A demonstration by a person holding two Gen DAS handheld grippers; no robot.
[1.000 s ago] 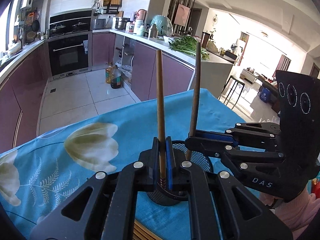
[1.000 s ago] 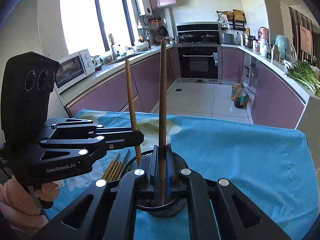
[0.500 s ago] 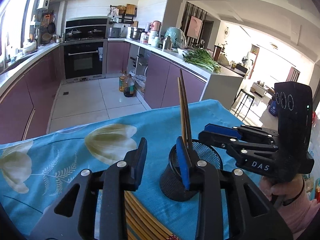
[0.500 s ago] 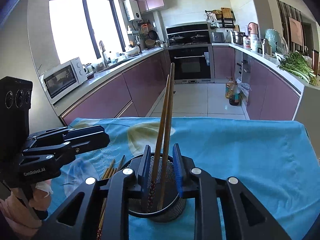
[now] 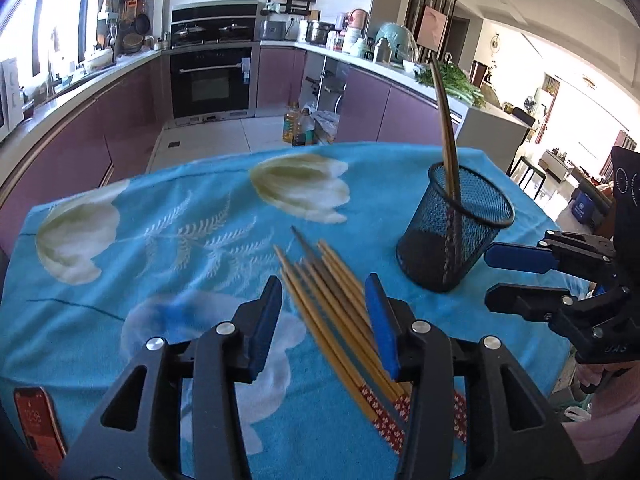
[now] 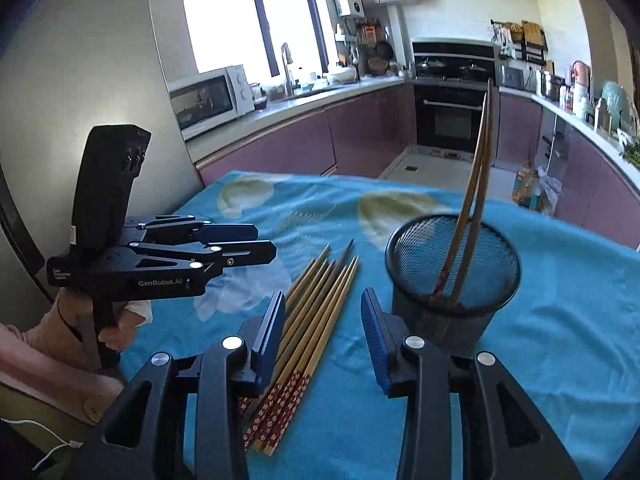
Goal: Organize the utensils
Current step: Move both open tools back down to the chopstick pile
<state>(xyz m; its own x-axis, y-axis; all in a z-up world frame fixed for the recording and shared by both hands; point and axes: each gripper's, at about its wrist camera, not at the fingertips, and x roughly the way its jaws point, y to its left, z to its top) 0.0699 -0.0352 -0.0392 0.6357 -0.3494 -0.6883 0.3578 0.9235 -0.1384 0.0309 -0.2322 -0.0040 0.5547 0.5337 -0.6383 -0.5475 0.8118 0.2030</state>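
Note:
A black mesh holder [image 5: 456, 226] [image 6: 454, 276] stands on the blue tablecloth with two chopsticks [image 5: 448, 136] [image 6: 474, 196] leaning inside it. Several loose chopsticks [image 5: 340, 304] [image 6: 312, 316] with red patterned ends lie in a bundle left of the holder. My left gripper [image 5: 326, 320] is open and empty, above the bundle; it also shows in the right wrist view [image 6: 256, 242]. My right gripper [image 6: 324, 336] is open and empty, over the bundle beside the holder; it also shows in the left wrist view [image 5: 504, 276].
The table has a blue flowered cloth [image 5: 180, 216] [image 6: 560, 320]. A phone [image 5: 38, 428] lies at its near left edge. Purple kitchen cabinets and an oven [image 5: 212, 80] stand behind the table.
Both grippers let go of their chopsticks into the holder, opened, then pulled back and lowered toward the loose bundle on the cloth.

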